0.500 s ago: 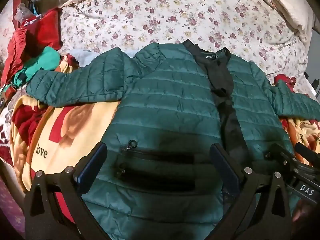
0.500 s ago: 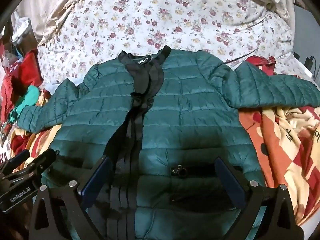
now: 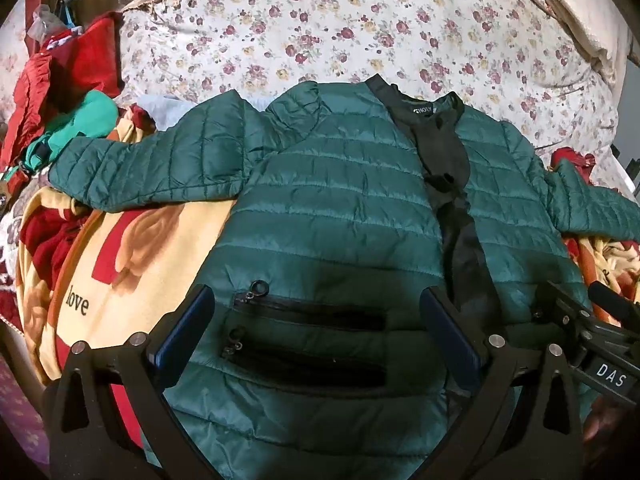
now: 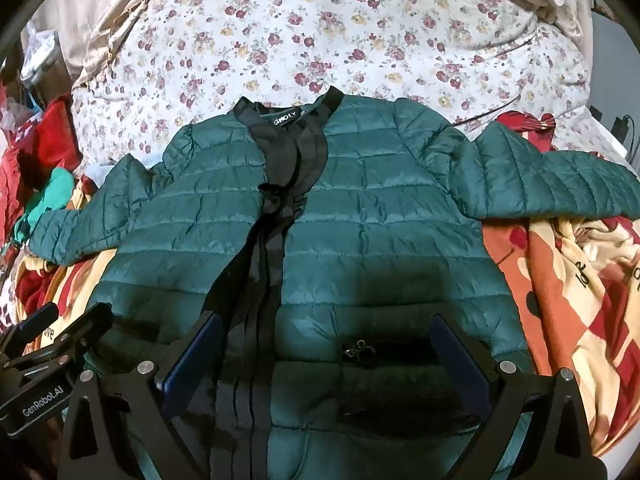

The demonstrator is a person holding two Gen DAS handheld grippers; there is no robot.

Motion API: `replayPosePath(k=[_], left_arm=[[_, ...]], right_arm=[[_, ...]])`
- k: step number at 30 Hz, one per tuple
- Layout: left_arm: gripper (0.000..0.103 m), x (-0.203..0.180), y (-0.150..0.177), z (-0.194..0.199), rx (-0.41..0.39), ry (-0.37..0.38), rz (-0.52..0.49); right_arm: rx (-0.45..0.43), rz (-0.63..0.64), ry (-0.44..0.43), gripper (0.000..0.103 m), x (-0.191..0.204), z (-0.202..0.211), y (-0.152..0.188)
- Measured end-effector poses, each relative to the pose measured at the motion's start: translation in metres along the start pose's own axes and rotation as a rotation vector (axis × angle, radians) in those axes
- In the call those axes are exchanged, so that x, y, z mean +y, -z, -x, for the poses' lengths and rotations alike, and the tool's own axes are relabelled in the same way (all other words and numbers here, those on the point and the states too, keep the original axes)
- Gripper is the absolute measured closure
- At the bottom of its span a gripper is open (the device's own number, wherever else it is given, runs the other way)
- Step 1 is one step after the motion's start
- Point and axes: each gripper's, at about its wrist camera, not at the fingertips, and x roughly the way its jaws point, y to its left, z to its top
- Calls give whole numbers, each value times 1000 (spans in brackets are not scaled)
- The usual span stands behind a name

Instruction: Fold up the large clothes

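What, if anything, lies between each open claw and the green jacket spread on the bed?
Nothing visible. The left claw and right claw both hang open directly over the green jacket, whose front lies bare beneath them.

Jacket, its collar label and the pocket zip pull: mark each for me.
jacket (image 4: 380, 216), right wrist view, on the quilted front panel.
collar label (image 4: 285, 119), right wrist view, on the white lettering inside the neck.
zip pull (image 3: 259, 289), left wrist view, on the ring at the upper pocket's end.
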Motion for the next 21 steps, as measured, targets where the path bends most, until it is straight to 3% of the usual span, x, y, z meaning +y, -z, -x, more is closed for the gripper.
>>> replayPosePath(k=[21], left_arm=[[1, -1, 1, -13, 18, 21, 10]], right_arm=[[-1, 7, -11, 0, 5, -10, -3]])
